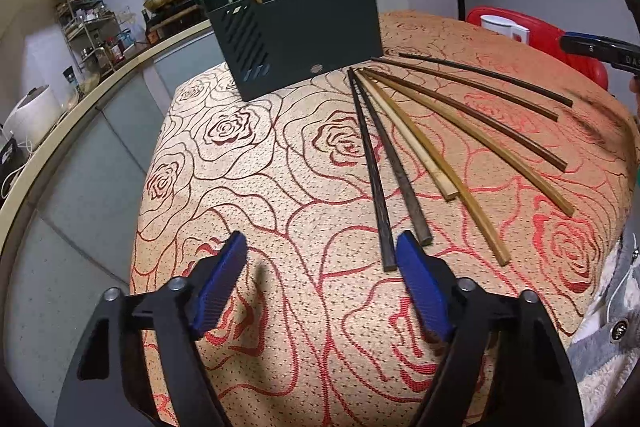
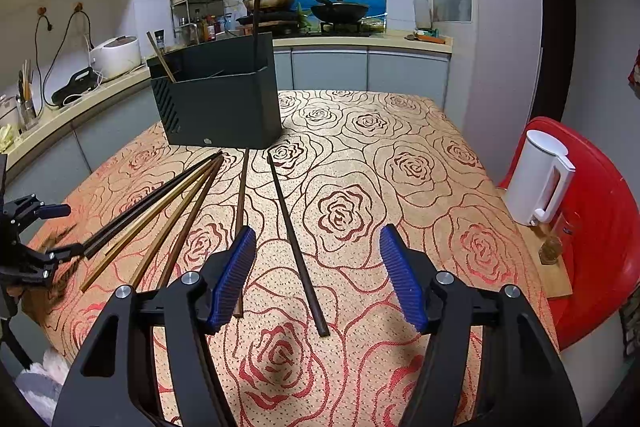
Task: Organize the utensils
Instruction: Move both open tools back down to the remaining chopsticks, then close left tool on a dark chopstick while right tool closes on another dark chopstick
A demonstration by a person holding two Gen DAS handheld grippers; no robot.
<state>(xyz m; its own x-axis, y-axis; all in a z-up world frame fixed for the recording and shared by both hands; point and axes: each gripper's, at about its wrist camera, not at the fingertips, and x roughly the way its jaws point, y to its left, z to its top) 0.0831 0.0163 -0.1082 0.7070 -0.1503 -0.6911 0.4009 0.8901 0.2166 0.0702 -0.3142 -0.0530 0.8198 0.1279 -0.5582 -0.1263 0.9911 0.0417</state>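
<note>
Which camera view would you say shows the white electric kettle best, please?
The right wrist view: the white electric kettle stands whole on the red chair, with lid, body and handle all visible. The left wrist view catches only the kettle's upper part at the far table edge, small and cut off by the tablecloth.

Only the white letters "DA" can be read, printed on the right gripper [image 1: 600,47]; the remainder is cut off.

A rose-patterned table [image 2: 400,155] carries fanned chopsticks [image 2: 298,247] (seven) and a dark holder [image 2: 224,107].
</note>
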